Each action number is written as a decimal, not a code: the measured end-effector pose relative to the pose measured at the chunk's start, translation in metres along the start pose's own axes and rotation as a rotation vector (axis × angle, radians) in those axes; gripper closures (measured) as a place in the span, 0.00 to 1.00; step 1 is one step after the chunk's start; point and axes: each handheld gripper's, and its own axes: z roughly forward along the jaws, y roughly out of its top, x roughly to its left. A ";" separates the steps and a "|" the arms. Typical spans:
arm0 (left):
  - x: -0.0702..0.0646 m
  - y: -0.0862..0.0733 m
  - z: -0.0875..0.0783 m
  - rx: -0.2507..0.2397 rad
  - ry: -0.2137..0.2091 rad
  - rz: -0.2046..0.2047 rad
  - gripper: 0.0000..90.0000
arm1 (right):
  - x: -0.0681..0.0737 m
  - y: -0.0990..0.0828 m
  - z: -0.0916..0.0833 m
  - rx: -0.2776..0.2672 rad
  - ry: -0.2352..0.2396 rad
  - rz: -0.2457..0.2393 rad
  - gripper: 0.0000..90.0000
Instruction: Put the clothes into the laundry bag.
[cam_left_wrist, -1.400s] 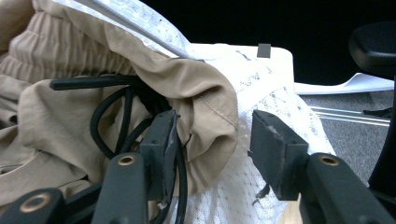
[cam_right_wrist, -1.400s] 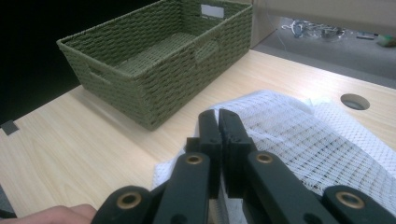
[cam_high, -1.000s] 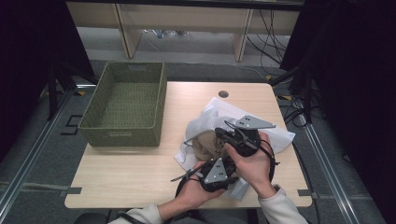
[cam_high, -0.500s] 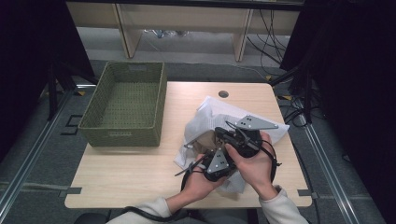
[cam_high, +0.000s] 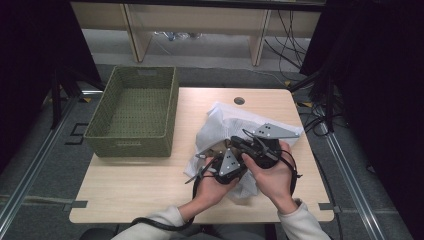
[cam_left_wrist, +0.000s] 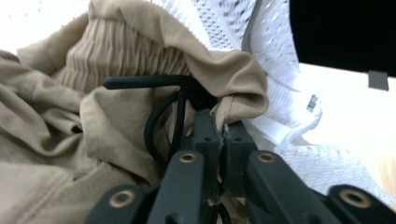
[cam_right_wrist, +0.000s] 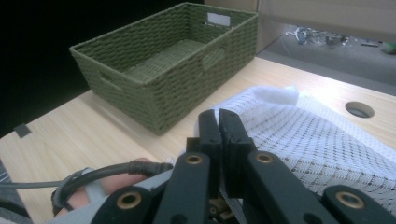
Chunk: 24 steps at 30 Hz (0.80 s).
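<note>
My left hand-held gripper (cam_left_wrist: 219, 128) pinches one tan garment (cam_left_wrist: 93, 121); my right hand-held gripper (cam_right_wrist: 218, 123) pinches one white mesh bag (cam_right_wrist: 317, 140); one green basket (cam_high: 132, 112) stands beside.

Two black tools (cam_high: 227, 167) (cam_high: 260, 150) with grey three-cornered plates, brass-ringed rivets, trailing black cables; cream sleeves (cam_high: 305, 225).

Green woven basket (cam_high: 134, 112), white mesh bag (cam_high: 225, 125), beige garment (cam_left_wrist: 70, 140), pale wood table (cam_high: 130, 185)
</note>
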 end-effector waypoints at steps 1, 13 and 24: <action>0.000 -0.001 0.001 0.008 -0.002 0.021 0.92 | -0.001 -0.001 0.001 -0.003 -0.005 -0.001 1.00; 0.001 -0.003 -0.046 0.000 -0.066 0.020 0.53 | -0.010 -0.010 0.003 0.031 -0.038 0.007 1.00; 0.057 -0.024 -0.106 0.106 0.187 -0.017 0.52 | -0.019 -0.017 -0.002 0.047 -0.072 0.019 1.00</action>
